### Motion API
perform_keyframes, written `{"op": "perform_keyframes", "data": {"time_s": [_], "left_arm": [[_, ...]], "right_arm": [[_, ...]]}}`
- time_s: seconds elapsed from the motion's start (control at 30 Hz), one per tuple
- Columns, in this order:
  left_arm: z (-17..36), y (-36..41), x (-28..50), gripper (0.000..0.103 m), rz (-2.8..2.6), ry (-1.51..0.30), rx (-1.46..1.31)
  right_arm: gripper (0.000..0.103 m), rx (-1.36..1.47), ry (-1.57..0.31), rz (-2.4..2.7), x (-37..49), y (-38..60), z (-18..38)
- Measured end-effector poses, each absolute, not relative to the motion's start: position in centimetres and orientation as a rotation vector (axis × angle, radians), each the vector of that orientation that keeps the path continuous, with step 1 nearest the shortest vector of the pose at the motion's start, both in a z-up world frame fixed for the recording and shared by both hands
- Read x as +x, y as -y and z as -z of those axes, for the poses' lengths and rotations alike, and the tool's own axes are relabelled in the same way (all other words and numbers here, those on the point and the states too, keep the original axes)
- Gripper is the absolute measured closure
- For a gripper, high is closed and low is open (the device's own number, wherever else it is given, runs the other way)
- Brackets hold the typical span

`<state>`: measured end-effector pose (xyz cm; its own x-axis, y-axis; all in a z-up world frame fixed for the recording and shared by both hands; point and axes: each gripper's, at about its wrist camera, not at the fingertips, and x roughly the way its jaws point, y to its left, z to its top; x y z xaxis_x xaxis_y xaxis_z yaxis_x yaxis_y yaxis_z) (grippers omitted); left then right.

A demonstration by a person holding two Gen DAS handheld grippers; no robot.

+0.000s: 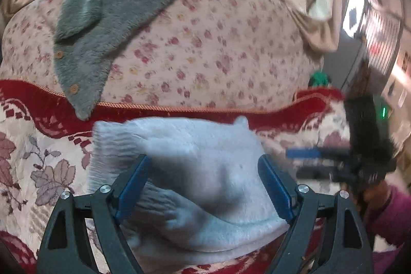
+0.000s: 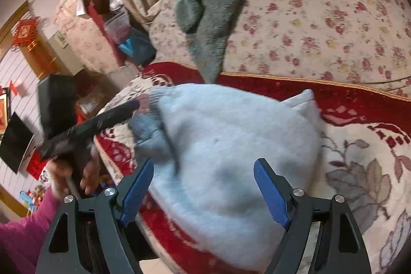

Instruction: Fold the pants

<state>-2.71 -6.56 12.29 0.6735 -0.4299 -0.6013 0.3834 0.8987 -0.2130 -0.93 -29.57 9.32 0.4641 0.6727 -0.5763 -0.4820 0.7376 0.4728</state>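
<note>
- Two claws, both spread wide with nothing clamped: left claw [image 1: 204,186] and right claw [image 2: 204,190] hover over the pants [image 1: 190,171].
- Pants are a pale grey bundle on the red floral blanket [image 1: 38,158].
- Grey fuzzy cardigan [image 1: 108,25] lies beyond the pants, on the rose-print bedspread [image 1: 205,43].

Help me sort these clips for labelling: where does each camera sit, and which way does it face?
Left wrist: sits on the left tool, looking forward and down at the light grey pants on the red floral blanket; the right tool and a pink sleeve show at right.
Right wrist: sits on the right tool, looking down at the pants; the left tool, a hand and a sleeve show at left.
Shared: pants, blanket, grey fleece garment; both tools open.
</note>
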Motion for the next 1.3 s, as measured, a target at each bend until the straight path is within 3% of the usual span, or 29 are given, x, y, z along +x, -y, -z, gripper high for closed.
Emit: {"op": "perform_keyframes", "data": {"time_s": [0.17,0.33,0.43,0.57,0.87,0.93,1.3], "left_arm": [[-9.5,7.3,-2.7,0.018,0.313,-0.757,0.050],[-6.8,4.6,-3.8,0.018,0.315,-0.813,-0.018],[-5.8,3.8,-4.6,0.018,0.331,-0.798,-0.030],[-4.8,3.3,-4.4,0.018,0.332,-0.778,-0.046],[-6.2,2.8,-5.3,0.017,0.281,-0.720,-0.142],[-6.7,2.8,-5.6,0.004,0.218,-0.711,-0.124],[-6.7,0.2,-5.1,0.004,0.087,-0.736,-0.199]], "right_arm": [[0.018,0.231,-0.818,-0.587,2.1,29.9,-9.0],[0.018,0.175,-0.881,-0.487,6.1,27.9,-6.3],[0.009,0.161,-0.855,-0.422,7.4,27.2,-5.0],[0.004,0.207,-0.888,-0.397,9.0,26.8,-3.2],[0.003,0.251,-0.915,-0.415,6.4,28.8,-4.9],[0.003,0.278,-0.941,-0.443,5.5,29.3,-4.9],[0.000,0.409,-1.021,-0.531,1.2,32.8,-2.3]]}}
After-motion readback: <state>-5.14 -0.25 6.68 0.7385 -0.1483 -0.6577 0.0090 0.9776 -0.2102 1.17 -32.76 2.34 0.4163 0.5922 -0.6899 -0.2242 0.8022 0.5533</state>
